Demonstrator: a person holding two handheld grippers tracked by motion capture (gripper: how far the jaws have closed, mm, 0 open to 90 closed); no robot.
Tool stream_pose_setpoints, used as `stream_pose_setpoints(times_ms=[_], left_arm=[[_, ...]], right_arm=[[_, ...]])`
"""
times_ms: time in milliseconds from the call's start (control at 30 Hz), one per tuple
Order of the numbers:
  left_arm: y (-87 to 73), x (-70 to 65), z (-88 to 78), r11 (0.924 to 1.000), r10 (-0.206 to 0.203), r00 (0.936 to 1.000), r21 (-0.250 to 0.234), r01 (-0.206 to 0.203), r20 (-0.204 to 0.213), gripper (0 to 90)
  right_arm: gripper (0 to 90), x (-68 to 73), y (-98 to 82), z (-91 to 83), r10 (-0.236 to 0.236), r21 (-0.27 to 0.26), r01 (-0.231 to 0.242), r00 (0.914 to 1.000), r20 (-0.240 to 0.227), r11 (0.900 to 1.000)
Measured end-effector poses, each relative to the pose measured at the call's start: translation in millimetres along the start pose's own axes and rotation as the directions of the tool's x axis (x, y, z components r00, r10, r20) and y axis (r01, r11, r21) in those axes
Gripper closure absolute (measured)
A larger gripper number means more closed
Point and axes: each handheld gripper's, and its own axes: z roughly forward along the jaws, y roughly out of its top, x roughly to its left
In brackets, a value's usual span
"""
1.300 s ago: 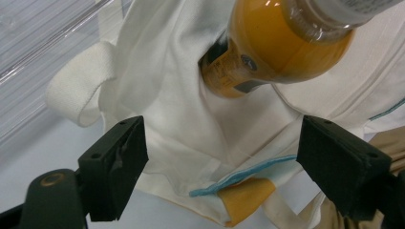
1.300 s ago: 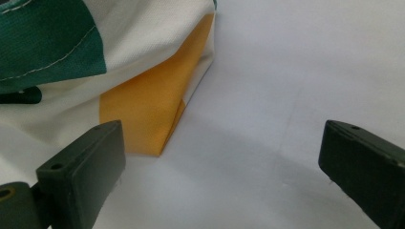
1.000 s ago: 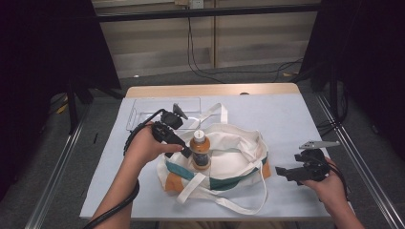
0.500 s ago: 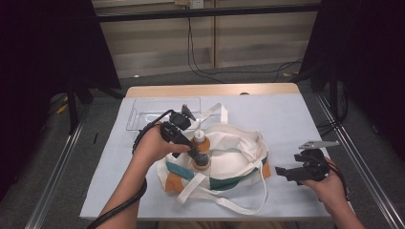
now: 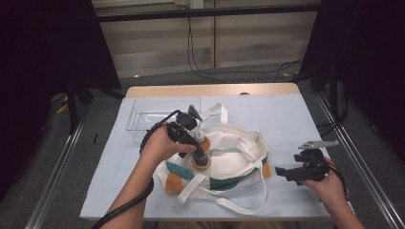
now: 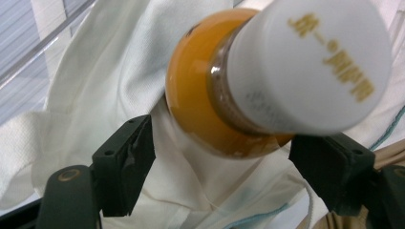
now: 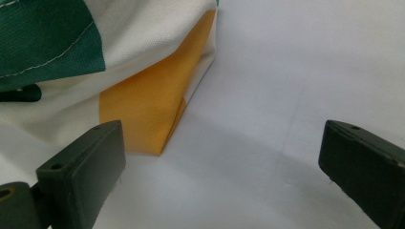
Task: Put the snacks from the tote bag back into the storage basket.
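Two grippers work at a white-covered table point(image 5: 305, 119). An orange juice bottle point(image 5: 202, 151) with a white cap stands upright on a cream canvas tote bag point(image 5: 239, 157) banded in green and orange, left of the bag's middle. Straps point(image 5: 217, 112) of the bag trail toward a clear plastic tray point(image 5: 143, 117) lying just behind it, near the table's far left.

From above, the left gripper point(image 5: 193, 143) reaches the bottle from the left, its body and hand covering the jaws. The left gripper view fills that gap: the bottle point(image 6: 224, 105) sits between the two black pads point(image 6: 126, 167), which have just been closing in; the left pad stands a little off the orange shoulder, while the right one's contact lies hidden under the cap point(image 6: 310, 67). Folds of bag cloth point(image 6: 95, 86) lie behind and below the bottle.

At the bag's right end, the right gripper point(image 5: 282, 172) rests low, apart from the cloth. Its own view shows jaws spread wide over bare table cover point(image 7: 286, 95), with the bag's orange corner point(image 7: 157, 105) just ahead of the left pad point(image 7: 81, 167).
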Motion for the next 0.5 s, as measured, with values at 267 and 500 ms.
stream_pose_setpoints(times_ms=[267,500], left_arm=[[4.2,-1.7,3.4,1.0,-0.004,1.0,-0.004,0.004,-0.001,24.9],[6.7,-2.9,5.3,1.0,0.0,1.0,-0.005,0.0,-0.001,26.1]], right_arm=[[1.9,0.4,0.3,1.3,-0.009,-0.002,0.009,1.0,0.0,1.0],[1.9,1.4,0.5,0.6,-0.004,0.006,0.004,1.0,-0.002,1.0]])
